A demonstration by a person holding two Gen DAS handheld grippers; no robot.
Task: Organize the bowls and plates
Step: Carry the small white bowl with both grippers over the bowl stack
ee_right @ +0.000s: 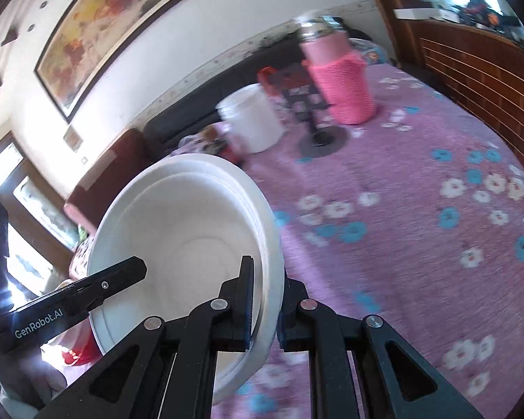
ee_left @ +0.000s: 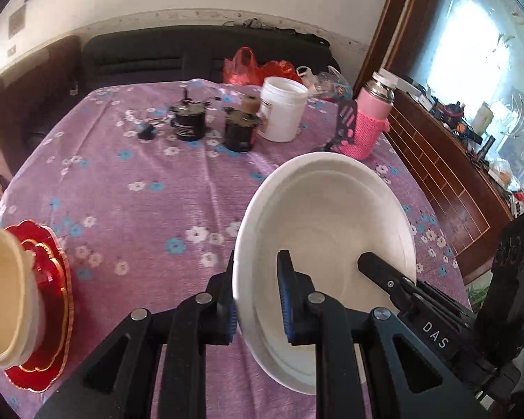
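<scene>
A stack of white bowls (ee_left: 335, 230) is held tilted above the purple flowered tablecloth (ee_left: 139, 188). My left gripper (ee_left: 256, 300) is shut on its left rim. My right gripper (ee_right: 265, 307) is shut on the opposite rim of the same stack (ee_right: 185, 230). A finger of the right gripper (ee_left: 384, 272) reaches into the bowl in the left wrist view. At the left edge, cream bowls (ee_left: 3, 300) sit stacked on red gold-edged plates (ee_left: 52, 314).
At the table's far side stand a white tub (ee_left: 283, 108), two dark jars (ee_left: 188, 118), a pink-sleeved flask (ee_left: 370, 118) and red plastic bags (ee_left: 255, 68). A dark sofa lies behind. A wooden cabinet (ee_left: 443, 174) runs along the right.
</scene>
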